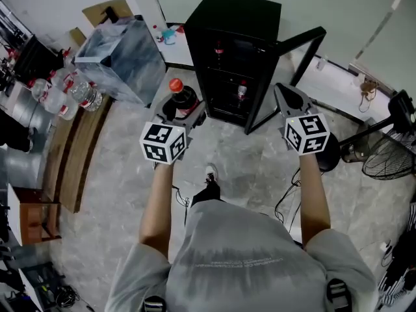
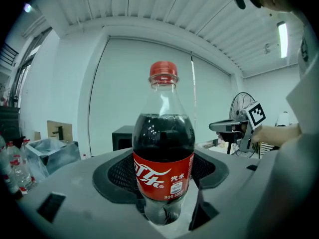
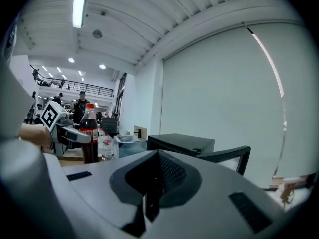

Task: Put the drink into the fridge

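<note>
We see the left gripper (image 1: 183, 114) clamped on a cola bottle (image 2: 163, 153). Its two jaws press against the lower body of the bottle from either side, at and below the red label (image 2: 162, 176). The bottle stands upright between the jaws, with its red cap (image 2: 163, 72) on and dark drink filling it up to the shoulder. The marker cube (image 1: 164, 142) of this gripper faces up toward the head camera.

We see the right gripper (image 3: 155, 176) with its jaws brought together. The ribbed pads (image 3: 169, 172) meet along one line and nothing sits between them. Its marker cube (image 1: 307, 133) lies level with the left one, and the two grippers are held well apart.

The bottle is in the air above the tiled floor (image 1: 247, 168), just in front of the fridge (image 1: 237, 38) and toward its left side. It is not yet inside. The fridge is a small black cabinet with its door (image 1: 286, 77) swung open to the right. We note two bottles already on its shelves, one high (image 1: 219, 47) and one lower (image 1: 242, 91). The right gripper points at the open door.

To the left stand a clear plastic box (image 1: 120, 57) and a cluster of water bottles (image 1: 65, 93). A floor fan (image 1: 390, 155) lies at the far right.
</note>
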`<state>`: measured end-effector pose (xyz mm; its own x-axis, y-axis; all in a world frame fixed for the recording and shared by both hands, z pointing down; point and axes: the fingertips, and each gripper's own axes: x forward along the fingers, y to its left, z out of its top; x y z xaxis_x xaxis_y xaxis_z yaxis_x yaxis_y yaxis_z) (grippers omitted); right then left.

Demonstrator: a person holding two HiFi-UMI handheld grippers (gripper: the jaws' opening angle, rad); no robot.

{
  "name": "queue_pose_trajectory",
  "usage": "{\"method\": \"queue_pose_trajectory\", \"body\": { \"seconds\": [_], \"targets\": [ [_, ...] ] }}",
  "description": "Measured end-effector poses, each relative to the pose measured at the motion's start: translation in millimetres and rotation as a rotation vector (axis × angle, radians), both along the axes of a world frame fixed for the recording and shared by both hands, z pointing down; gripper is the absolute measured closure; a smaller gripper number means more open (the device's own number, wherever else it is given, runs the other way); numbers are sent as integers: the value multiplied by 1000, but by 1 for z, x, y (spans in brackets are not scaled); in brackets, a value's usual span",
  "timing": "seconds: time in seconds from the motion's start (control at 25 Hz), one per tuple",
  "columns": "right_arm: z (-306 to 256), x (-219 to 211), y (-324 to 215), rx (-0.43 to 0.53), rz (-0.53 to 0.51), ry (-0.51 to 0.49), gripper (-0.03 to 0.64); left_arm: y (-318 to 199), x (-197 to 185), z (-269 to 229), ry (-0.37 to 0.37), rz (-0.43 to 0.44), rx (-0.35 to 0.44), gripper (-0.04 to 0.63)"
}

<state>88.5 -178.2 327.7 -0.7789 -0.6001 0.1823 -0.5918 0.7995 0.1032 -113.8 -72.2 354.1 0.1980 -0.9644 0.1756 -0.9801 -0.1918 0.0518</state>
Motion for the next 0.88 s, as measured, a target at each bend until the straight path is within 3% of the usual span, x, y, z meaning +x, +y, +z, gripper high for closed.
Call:
{"method": "queue_pose_trajectory", "body": {
  "seconds": [0.4, 0.64, 0.88],
  "targets": [
    [22, -62, -74, -16, 120, 62, 617, -94, -62, 22, 15, 117, -62, 296],
    [44, -76, -99, -43, 179, 91, 617, -142, -65, 47, 15, 185, -97, 296],
    [67, -79, -114, -134, 217, 4, 615, -185, -49, 85, 4, 280, -138, 296]
  ]
}}
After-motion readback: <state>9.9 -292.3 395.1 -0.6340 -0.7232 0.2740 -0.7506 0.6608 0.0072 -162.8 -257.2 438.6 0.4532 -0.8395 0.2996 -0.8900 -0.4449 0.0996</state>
